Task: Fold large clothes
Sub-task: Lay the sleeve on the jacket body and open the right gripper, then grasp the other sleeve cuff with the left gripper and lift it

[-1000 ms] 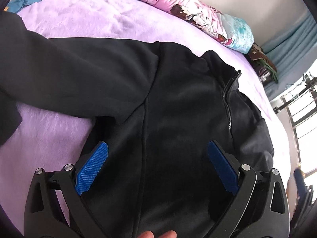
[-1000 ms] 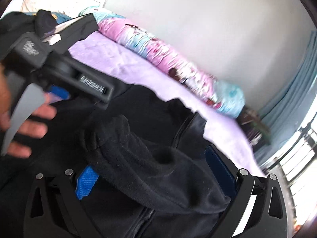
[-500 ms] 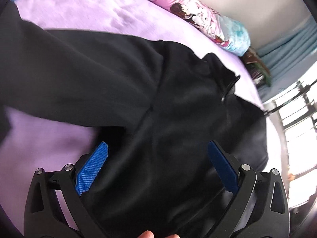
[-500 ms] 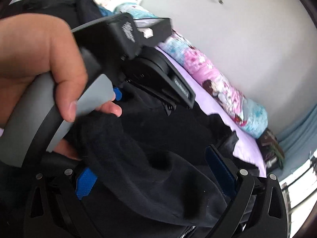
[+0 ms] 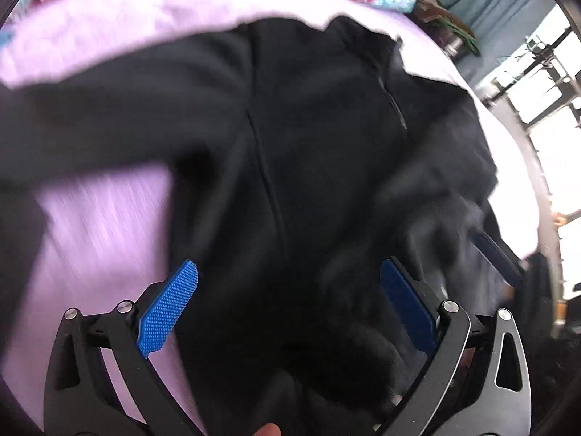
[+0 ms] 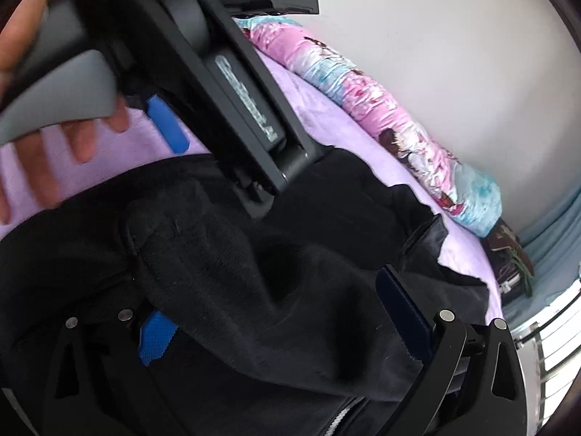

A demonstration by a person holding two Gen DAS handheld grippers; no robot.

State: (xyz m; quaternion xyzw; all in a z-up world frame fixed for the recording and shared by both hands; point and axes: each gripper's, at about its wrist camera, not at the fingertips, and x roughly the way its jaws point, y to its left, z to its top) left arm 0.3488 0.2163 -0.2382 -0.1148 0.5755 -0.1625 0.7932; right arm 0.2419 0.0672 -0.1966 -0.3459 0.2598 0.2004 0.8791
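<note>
Bed [image 5: 109, 29] with lilac plush cover fills both views. Black fleece zip jacket [image 5: 308, 145] lies spread across it, one sleeve stretched out to the left, collar at the far side. Rolled floral quilt [image 6: 363, 101] along far edge by the wall. Right hand-held gripper [image 6: 276, 312] jaws spread, a bunched jacket sleeve [image 6: 254, 283] draped between them, not pinched. Left hand-held gripper [image 5: 287, 301] jaws spread over jacket body, empty. Left hand [image 6: 54, 145] grips its grey handle. Left view motion-blurred.
</note>
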